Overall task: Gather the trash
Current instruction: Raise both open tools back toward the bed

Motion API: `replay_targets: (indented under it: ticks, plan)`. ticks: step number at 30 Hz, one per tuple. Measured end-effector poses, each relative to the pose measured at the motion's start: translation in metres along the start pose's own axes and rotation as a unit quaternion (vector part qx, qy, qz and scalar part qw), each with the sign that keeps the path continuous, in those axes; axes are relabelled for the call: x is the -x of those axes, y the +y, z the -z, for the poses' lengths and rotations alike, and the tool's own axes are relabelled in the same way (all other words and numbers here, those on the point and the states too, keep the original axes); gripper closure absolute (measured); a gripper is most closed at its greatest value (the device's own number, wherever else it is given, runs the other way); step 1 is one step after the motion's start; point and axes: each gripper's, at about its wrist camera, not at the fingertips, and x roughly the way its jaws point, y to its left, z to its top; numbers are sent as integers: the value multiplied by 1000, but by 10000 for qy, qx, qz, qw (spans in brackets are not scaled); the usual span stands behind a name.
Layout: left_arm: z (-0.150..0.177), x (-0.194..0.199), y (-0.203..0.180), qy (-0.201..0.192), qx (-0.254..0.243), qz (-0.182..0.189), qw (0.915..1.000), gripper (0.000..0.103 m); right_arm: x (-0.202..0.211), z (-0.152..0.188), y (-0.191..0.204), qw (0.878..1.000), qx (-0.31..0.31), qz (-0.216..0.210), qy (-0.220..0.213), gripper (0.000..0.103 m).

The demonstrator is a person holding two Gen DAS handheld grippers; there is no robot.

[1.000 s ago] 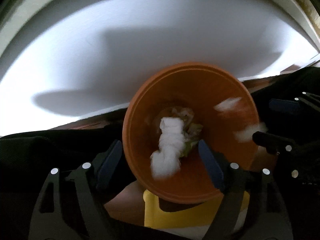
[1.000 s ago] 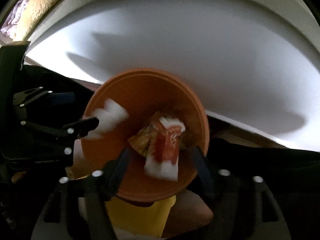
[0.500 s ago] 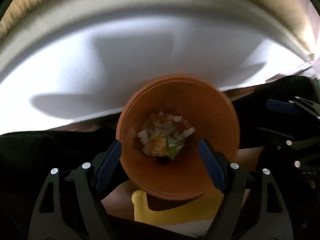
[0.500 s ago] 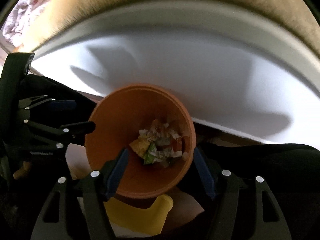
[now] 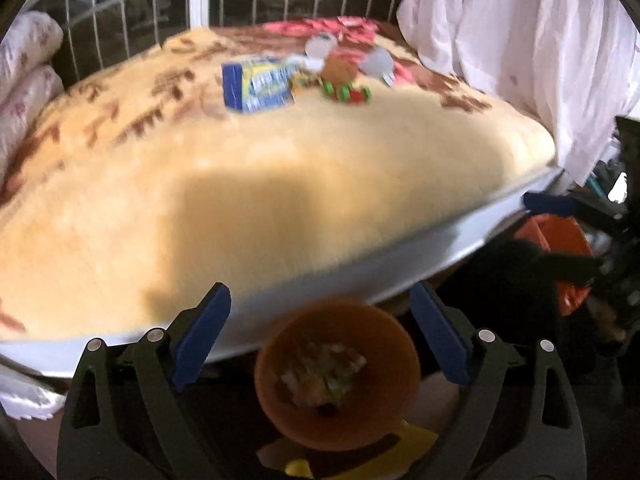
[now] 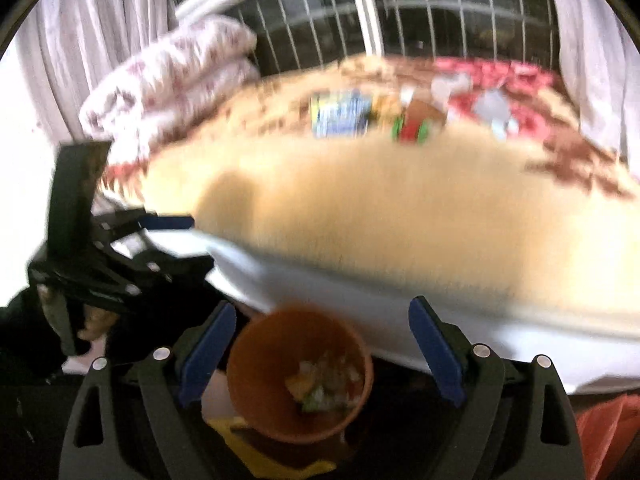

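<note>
Left gripper: we see the left gripper (image 5: 320,336) with its blue-padded jaws spread wide and nothing between the pads; they have just been opening further.
Right gripper: our right gripper (image 6: 320,344) likewise stands with jaws wide and empty, having just opened further.
Trash bin: the round orange plastic bin (image 5: 338,376) sits low down at the foot of the bed, below both grippers and apart from their fingers; in the right wrist view it shows as well (image 6: 300,376).
Trash in bin: we make out a blurred heap of crumpled wrappers and paper scraps (image 5: 324,376) at the bottom of the bin.
Yellow thing: a yellow plastic object (image 6: 276,456) lies just under the bin; we cannot tell what it is.
Bed: a wide bed covered by a cream fleece blanket with brown pattern (image 5: 280,184) fills the middle; its white edge (image 5: 420,252) stands between us and the items on top.
Items on bed: a blue and yellow carton (image 5: 258,86), a red and green wrapper (image 5: 348,92) and pale round pieces (image 5: 376,60) lie close together near the far side, well apart from the grippers.
Around: a rolled white quilt with red print (image 6: 172,76) rests at the bed's left, a barred window (image 6: 420,12) lies behind, white curtains (image 5: 520,48) hang at the right.
Orange bag: an orange plastic bag (image 5: 560,236) sits at the right, partly hidden by the other gripper.
</note>
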Motion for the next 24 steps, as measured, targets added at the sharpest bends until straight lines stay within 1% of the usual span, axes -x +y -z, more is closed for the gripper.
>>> replay_targets:
  ticks: [2,4,6,8,13,17,20,24]
  plan:
    - [-12,-1,3,-78,11,-158,9998,14,6,-14,-9,9998,-58,-1,-194,16]
    - [-21,-2,5,-147,49,-269,9995,14,13,-32,-19,9993,-46,103,-357,16]
    - [-32,-4,9,-220,81,-421,9988,13,11,-46,-29,9986,-38,229,-469,16]
    - [-42,-4,12,-251,105,-552,9981,13,8,-58,-43,9982,-94,236,-536,16]
    - [-59,-8,19,-237,249,-678,9971,13,0,-91,-78,9978,-270,175,-572,16]
    - [-63,-17,22,-124,349,-801,9961,13,-14,-114,-103,9975,-486,-35,-508,16]
    - [-65,-25,22,-10,397,-901,9951,13,-26,-129,-112,9980,-464,3,-439,16]
    - [-70,-37,23,115,506,-962,9940,13,-43,-141,-117,9983,-442,-107,-356,16]
